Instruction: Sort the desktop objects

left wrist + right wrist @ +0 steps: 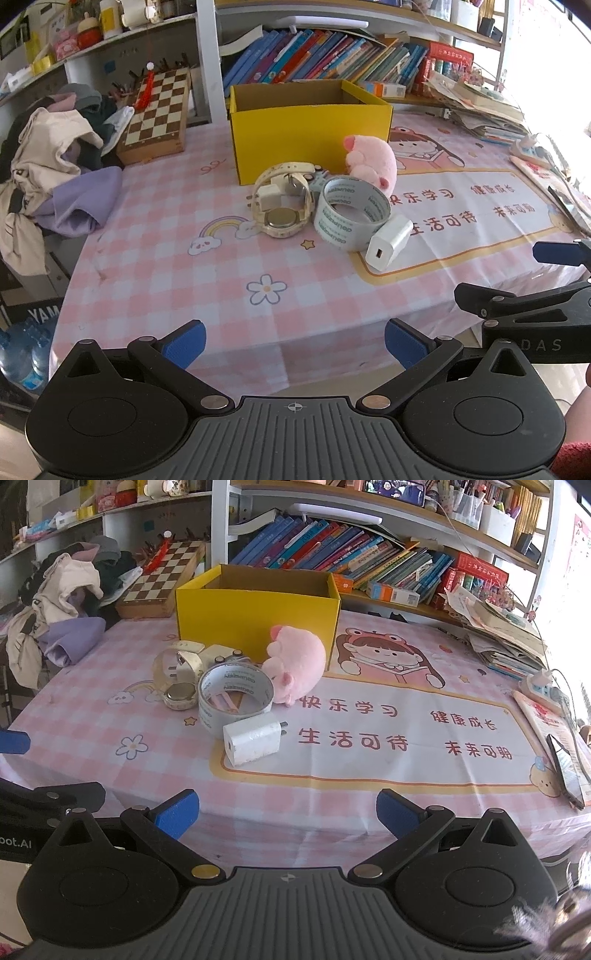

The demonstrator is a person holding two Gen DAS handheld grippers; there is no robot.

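A yellow cardboard box (310, 136) (255, 616) stands open at the middle of the table. In front of it lie a pink plush pig (371, 164) (295, 664), a roll of clear tape (351, 214) (236, 698), a cream watch (282, 218) (181, 696), a small white plug (269, 195) (177, 666) inside the watch strap, and a white charger (389, 243) (253, 738). My left gripper (293, 345) hovers open at the table's near edge, well short of them. My right gripper (288, 814) is open too, nearest the charger. Both hold nothing.
A chessboard (159, 114) and a heap of clothes (48, 173) sit at the left. Books (351, 557) fill the shelf behind the box. Stacked papers (506, 635), a power strip (546, 686) and a phone (565, 771) lie at the right edge.
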